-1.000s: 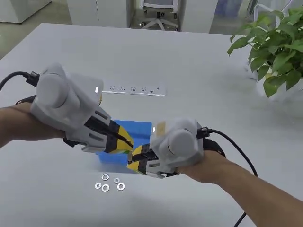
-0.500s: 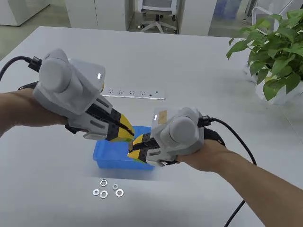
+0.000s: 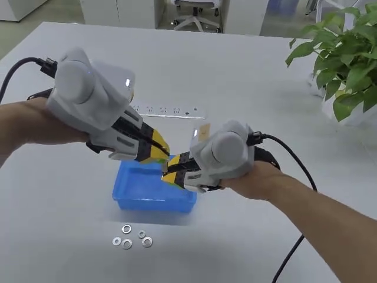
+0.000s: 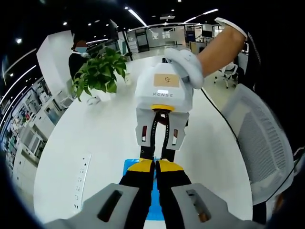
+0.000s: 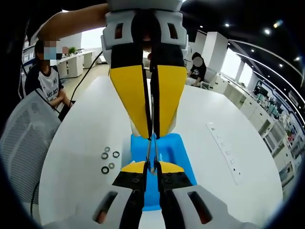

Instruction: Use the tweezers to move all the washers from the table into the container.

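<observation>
Head view: the left gripper (image 3: pixel 163 153) and right gripper (image 3: pixel 169 170) are meeting tip to tip over the blue container (image 3: pixel 135 197), with the washers (image 3: pixel 132 236) lying on the table (image 3: pixel 247 76) near it. Left gripper view: its own jaws are pressing closed. Right gripper view: both pairs of jaws are clamping the thin tweezers (image 5: pixel 151 143) above the container

The left gripper (image 4: pixel 155 165) rises from the bottom, its yellow-tipped jaws pressed together. The right gripper (image 4: pixel 157 152), held in a hand (image 4: pixel 187 63), faces it tip to tip. They meet over a blue container (image 4: pixel 128 166) on the white table (image 4: pixel 109 138). A power strip (image 4: pixel 81 183) lies to the left, with a potted plant (image 4: pixel 97 76) beyond and a mesh chair (image 4: pixel 259 143) on the right.
</observation>
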Motion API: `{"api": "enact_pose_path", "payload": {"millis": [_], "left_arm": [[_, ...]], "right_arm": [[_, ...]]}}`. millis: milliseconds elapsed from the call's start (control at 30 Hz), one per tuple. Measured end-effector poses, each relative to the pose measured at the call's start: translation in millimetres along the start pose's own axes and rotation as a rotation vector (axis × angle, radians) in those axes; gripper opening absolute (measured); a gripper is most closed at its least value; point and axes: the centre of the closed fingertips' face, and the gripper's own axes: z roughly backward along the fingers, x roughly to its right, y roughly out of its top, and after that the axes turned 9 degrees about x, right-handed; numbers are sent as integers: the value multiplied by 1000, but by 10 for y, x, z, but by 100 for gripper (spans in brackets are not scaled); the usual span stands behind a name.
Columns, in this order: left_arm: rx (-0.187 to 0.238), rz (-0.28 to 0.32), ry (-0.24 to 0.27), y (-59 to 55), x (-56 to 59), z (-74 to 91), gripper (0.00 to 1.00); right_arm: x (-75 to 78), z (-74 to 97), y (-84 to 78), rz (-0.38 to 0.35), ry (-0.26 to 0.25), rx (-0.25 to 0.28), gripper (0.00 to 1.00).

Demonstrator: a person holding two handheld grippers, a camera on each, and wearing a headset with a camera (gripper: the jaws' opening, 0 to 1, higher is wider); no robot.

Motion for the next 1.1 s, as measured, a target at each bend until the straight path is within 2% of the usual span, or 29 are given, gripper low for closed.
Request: {"api": "enact_pose_path", "payload": {"millis": [467, 800, 1100], "left_arm": [[-6, 19, 10, -274, -167, -160, 6], [-13, 39, 28, -488, -217, -270, 6], [-20, 54, 27, -572, -195, -309, 6]], "right_arm": [[157, -188, -271, -22, 2, -20, 10], [187, -308, -485, -33, 24, -54, 10], [151, -365, -571, -31, 46, -74, 10]]}}
